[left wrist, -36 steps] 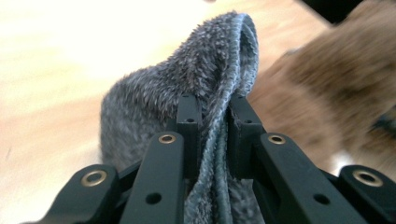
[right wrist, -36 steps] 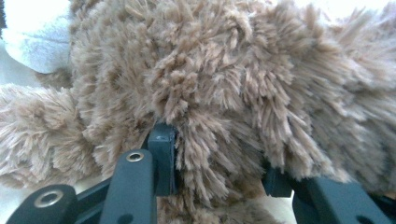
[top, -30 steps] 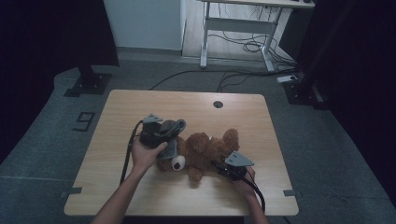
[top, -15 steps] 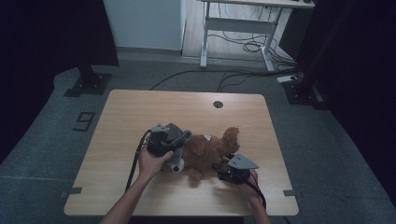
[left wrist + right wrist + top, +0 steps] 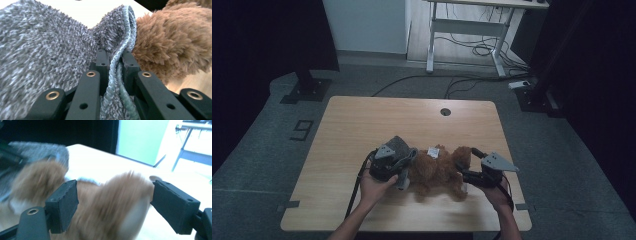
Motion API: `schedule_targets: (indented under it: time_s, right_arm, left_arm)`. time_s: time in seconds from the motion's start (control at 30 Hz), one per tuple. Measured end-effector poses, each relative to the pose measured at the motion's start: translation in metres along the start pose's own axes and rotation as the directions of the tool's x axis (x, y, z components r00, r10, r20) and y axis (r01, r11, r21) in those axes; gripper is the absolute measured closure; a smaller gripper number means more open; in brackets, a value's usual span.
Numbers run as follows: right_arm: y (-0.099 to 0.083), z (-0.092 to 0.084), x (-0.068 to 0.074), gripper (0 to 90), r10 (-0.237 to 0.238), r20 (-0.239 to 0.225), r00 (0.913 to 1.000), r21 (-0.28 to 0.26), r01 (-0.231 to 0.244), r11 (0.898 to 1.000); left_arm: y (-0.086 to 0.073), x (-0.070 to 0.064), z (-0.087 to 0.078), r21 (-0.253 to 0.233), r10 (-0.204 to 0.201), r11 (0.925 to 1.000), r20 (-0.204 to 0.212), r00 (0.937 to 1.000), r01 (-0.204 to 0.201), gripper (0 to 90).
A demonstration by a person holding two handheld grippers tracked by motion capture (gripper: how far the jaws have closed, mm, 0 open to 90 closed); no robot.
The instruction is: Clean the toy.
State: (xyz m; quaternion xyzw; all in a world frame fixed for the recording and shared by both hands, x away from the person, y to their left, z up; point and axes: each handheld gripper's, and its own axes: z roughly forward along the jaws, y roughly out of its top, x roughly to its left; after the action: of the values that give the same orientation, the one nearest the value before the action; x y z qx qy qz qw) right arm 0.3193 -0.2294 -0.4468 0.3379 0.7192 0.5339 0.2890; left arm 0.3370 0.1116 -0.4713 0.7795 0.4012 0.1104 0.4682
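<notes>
Grey fleece cloth (image 5: 50,50) is pinched by its blue-green hemmed edge in my left gripper (image 5: 115,56), jaws fully closed on the doubled hem. Landmark: the brown plush toy (image 5: 439,170), lying near the front edge of the wooden table (image 5: 412,120). The cloth sits bunched against the toy's left end, touching its fur; my left gripper (image 5: 399,165) is on that same side. My right gripper (image 5: 469,167) is at the toy's right end; its jaws have just been opening and now stand wide, a blurred brown limb (image 5: 117,200) between the pads but not pressed, so nothing is held there. Progress, as I judge it: cloth is secured and brought up to the toy; the covering or dressing itself looks not yet done, since the body lies bare. The left gripper view gives the pinch on the hem, which the high view hides under the cloth. The high view gives the overall layout. The right gripper view gives the pad gap.
</notes>
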Motion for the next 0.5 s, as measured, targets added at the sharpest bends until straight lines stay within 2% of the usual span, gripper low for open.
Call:
schedule_targets:
  time_s: [0.13, 0.27, 0.33, 0.43, 0.47, 0.5]
  right_arm:
    - [0.026, 0.013, 0.002, 19.1, -0.036, -0.015, 0.9992, 0.033, 0.036, 0.999]
    - [0.031, 0.033, 0.006, 20.2, -0.065, -0.065, 0.9958, 0.092, 0.070, 0.993]
    - [0.024, 0.042, 0.009, 20.0, -0.046, -0.120, 0.9918, 0.146, 0.063, 0.987]
    - [0.002, 0.051, 0.013, 18.2, -0.006, -0.177, 0.9841, 0.219, 0.045, 0.975]
    - [-0.006, 0.051, 0.014, 18.1, 0.025, -0.189, 0.9817, 0.230, 0.020, 0.973]
    - [-0.013, 0.050, 0.014, 17.6, 0.072, -0.197, 0.9779, 0.225, -0.026, 0.974]
  left_arm:
    - [-0.009, -0.005, -0.005, -0.018, 0.001, 0.9998, 0.018, 0.9998, -0.001, 79.2]
    - [-0.016, -0.006, -0.010, -0.028, -0.003, 0.9996, 0.038, 0.9993, 0.004, 79.3]
    - [-0.018, -0.007, -0.011, -0.030, -0.004, 0.9995, 0.042, 0.9991, 0.005, 79.3]
    - [-0.020, -0.006, -0.012, -0.035, -0.001, 0.9994, 0.044, 0.9990, 0.003, 79.4]
    - [-0.020, -0.006, -0.012, -0.032, -0.001, 0.9995, 0.047, 0.9989, 0.003, 79.4]
    - [-0.021, -0.007, -0.011, -0.033, 0.000, 0.9995, 0.048, 0.9988, 0.002, 79.5]
